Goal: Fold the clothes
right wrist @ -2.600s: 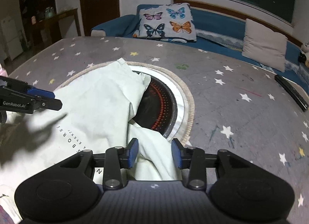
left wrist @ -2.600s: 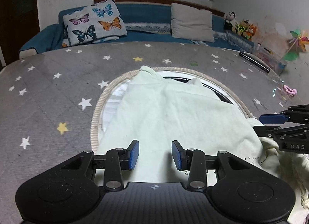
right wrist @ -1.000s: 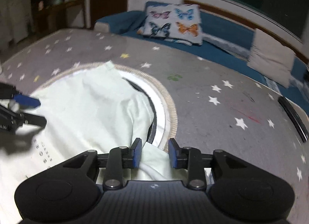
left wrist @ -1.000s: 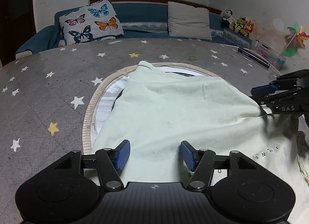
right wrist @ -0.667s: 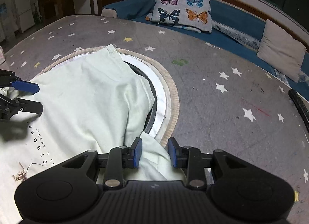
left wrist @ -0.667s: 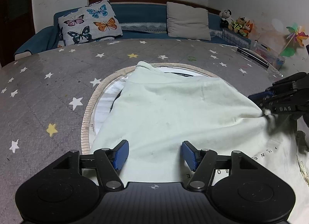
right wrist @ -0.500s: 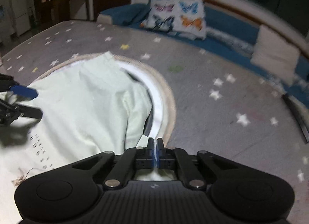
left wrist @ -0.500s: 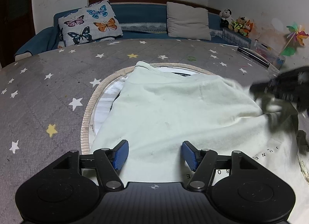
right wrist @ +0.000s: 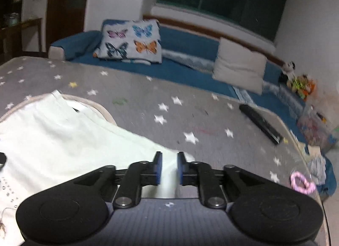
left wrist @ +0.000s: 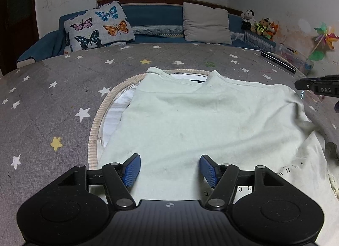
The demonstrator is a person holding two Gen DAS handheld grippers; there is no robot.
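A pale green garment (left wrist: 201, 118) lies spread on the grey star-print table, over a round inset with a woven rim (left wrist: 99, 114). Dark lettering shows on its near right part. My left gripper (left wrist: 169, 170) is open and empty, just above the garment's near edge. My right gripper (right wrist: 169, 168) is open by a narrow gap, over the garment's right corner (right wrist: 165, 157); cloth shows between its pads, and the view is blurred. The right gripper also shows at the right edge of the left wrist view (left wrist: 317, 87). The garment fills the left of the right wrist view (right wrist: 63, 140).
A blue sofa with a butterfly cushion (left wrist: 97, 25) and a grey cushion (left wrist: 206, 23) runs behind the table. A black bar (right wrist: 260, 124) lies on the far right of the table. A pink hair tie (right wrist: 300, 182) and a clutter box sit near the right edge.
My right gripper shut on the garment's right part, pulled it out to the right so it lies flatter, then opened a little. My left gripper has stayed open and nearly still.
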